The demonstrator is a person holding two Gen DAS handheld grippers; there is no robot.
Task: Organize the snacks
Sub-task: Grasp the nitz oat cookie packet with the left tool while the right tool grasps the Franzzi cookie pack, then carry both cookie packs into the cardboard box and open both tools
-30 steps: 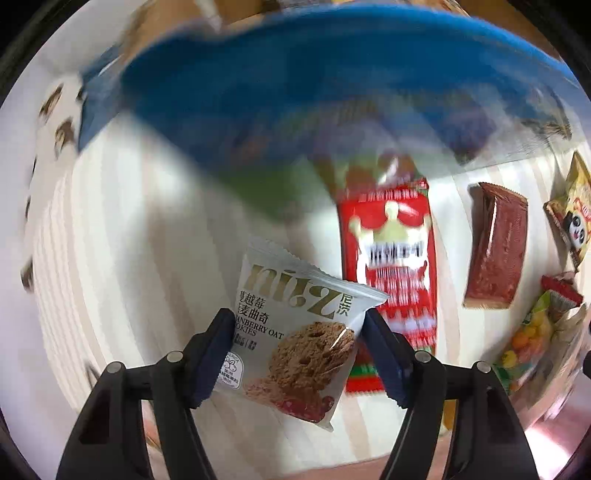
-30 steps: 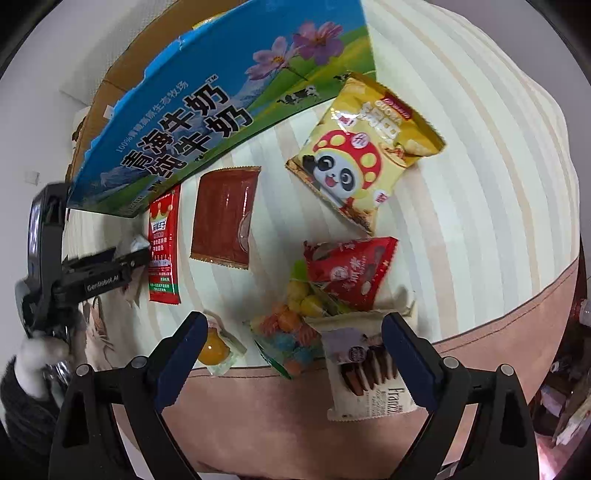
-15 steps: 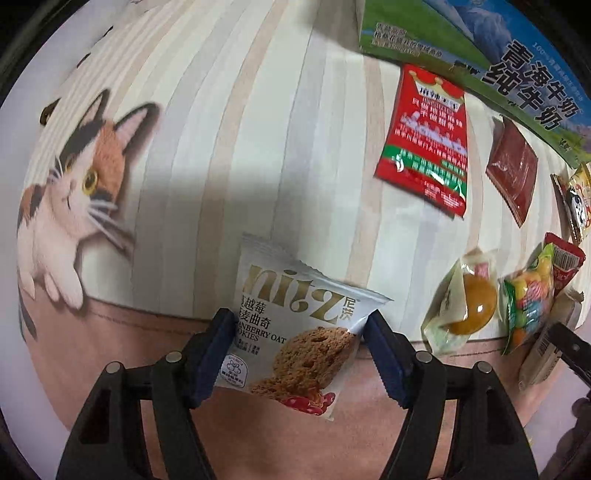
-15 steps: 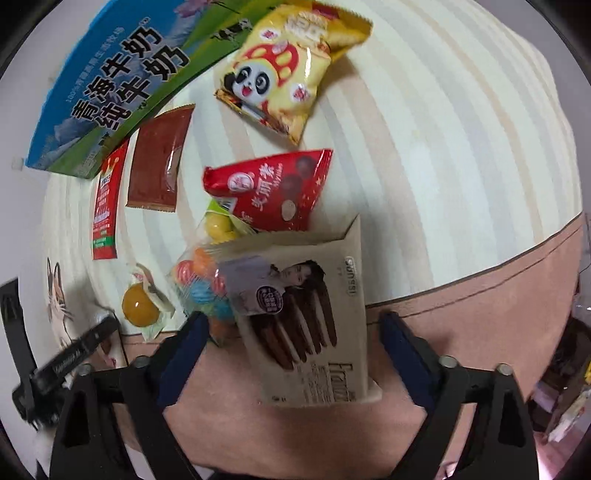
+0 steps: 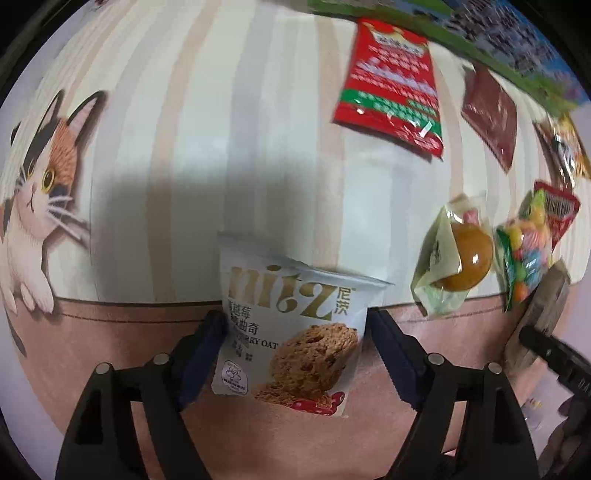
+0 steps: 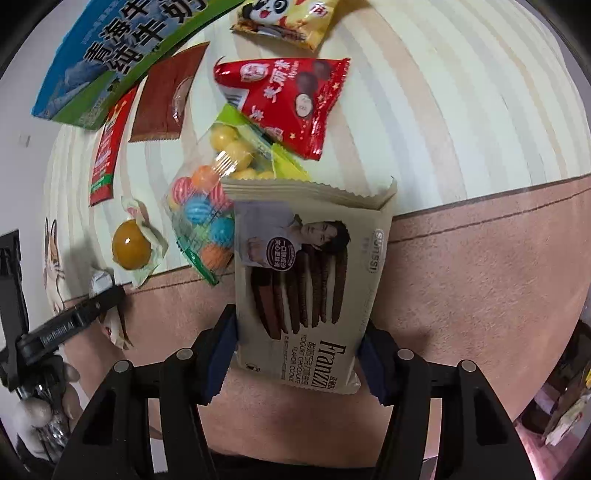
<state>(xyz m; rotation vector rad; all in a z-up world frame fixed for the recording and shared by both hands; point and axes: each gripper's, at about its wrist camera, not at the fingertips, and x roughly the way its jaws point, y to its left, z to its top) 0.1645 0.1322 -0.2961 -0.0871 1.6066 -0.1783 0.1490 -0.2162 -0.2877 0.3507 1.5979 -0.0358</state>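
Observation:
My left gripper [image 5: 295,343] is shut on a white "nitz" cranberry oat cookie packet [image 5: 291,317] and holds it above the cloth near the front edge. My right gripper [image 6: 297,343] is shut on a beige Franzzi chocolate cookie packet [image 6: 310,280], held above the cloth's pink border. The left gripper also shows at the left of the right wrist view [image 6: 92,306]. On the striped cloth lie a yellow jelly cup [image 6: 131,245], a bag of coloured balls [image 6: 203,218], a red triangular snack bag [image 6: 291,99], a brown packet [image 6: 168,99], a long red packet [image 6: 109,147] and a panda chip bag [image 6: 291,18].
A blue and green milk carton box [image 6: 118,55] stands at the back of the cloth. A cat print [image 5: 37,177] marks the cloth's left side. The pink border [image 6: 480,277] runs along the front edge. The right gripper's tip shows at the right of the left wrist view [image 5: 546,343].
The left gripper has swung back from the blue box to the cloth's front edge with the cookie packet. The right gripper has closed on the Franzzi packet and lifted it.

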